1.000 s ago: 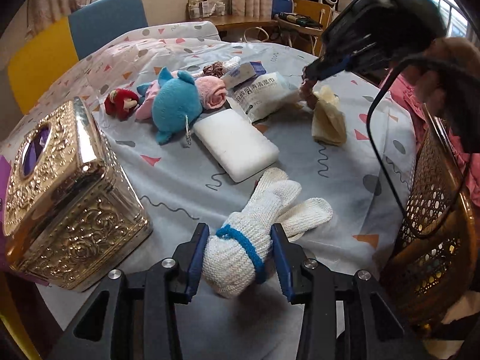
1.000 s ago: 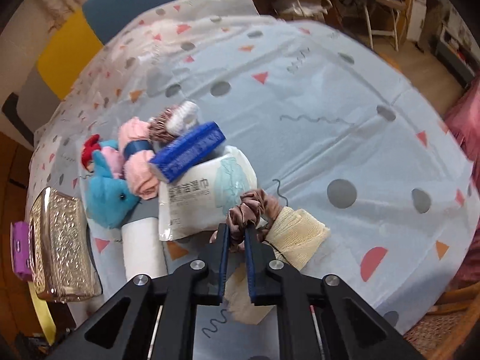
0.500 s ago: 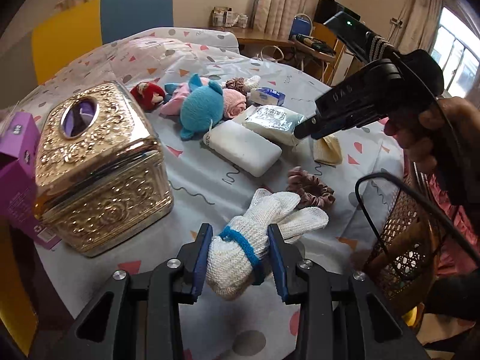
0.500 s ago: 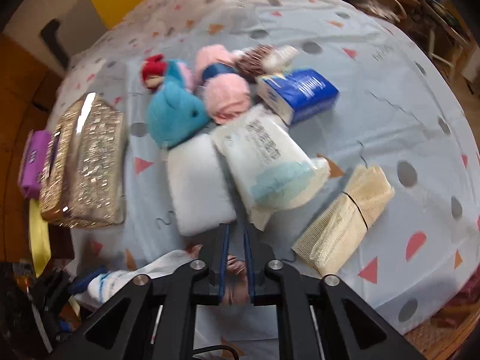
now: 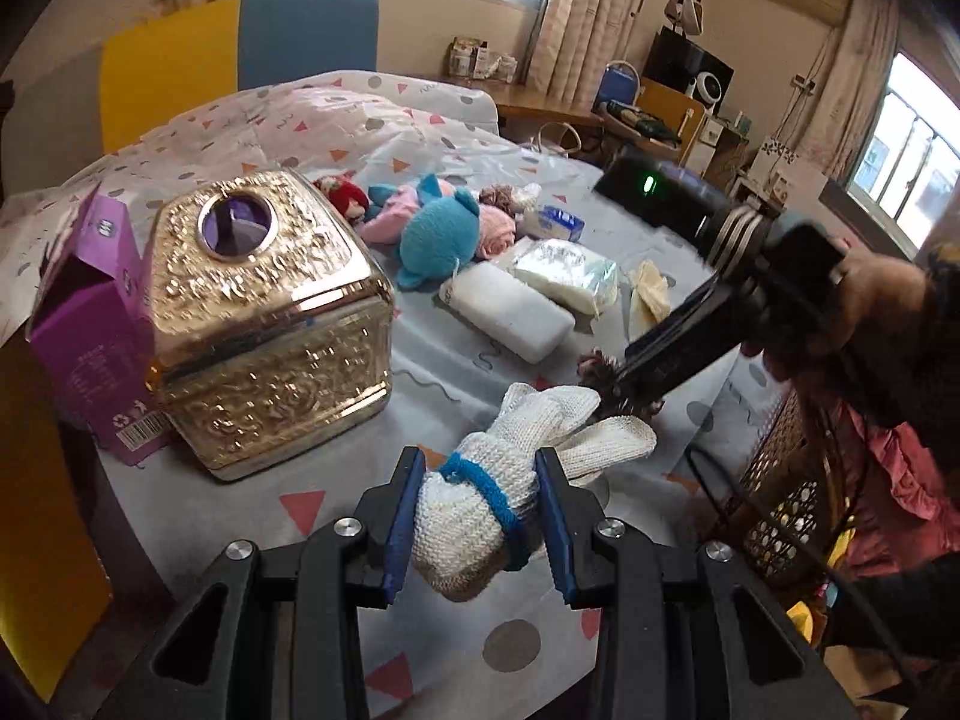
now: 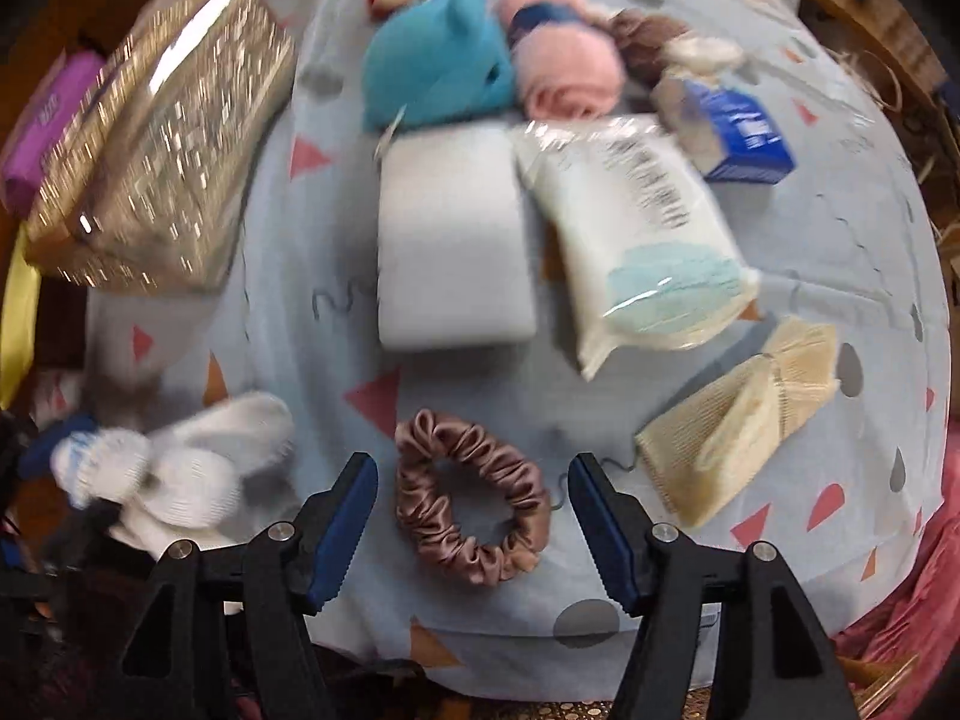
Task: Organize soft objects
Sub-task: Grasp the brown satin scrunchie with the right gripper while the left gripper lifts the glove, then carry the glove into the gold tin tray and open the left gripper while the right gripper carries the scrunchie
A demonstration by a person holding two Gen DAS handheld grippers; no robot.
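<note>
My left gripper [image 5: 480, 516] is shut on a bundle of white knit gloves [image 5: 516, 480] with a blue band, held above the table's near edge. The gloves also show blurred in the right wrist view [image 6: 180, 474]. My right gripper [image 6: 474, 510] is open, its jaws on either side of a brown satin scrunchie [image 6: 471, 495] that lies on the tablecloth. In the left wrist view the scrunchie [image 5: 597, 369] is mostly hidden behind the right gripper's fingers [image 5: 666, 348]. A beige folded cloth [image 6: 744, 414] lies to the scrunchie's right.
A gold tissue box [image 5: 264, 312] and a purple carton [image 5: 84, 324] stand on the left. A white sponge [image 6: 453, 234], a wipes pack [image 6: 642, 234], a blue plush [image 6: 438, 72], pink cloth [image 6: 564, 72] and a blue tissue pack [image 6: 744, 132] lie beyond. A wicker basket [image 5: 780, 504] stands on the right.
My right gripper carried the scrunchie toward the table's near edge, set it down and opened. My left gripper kept hold of the gloves and drew back slightly.
</note>
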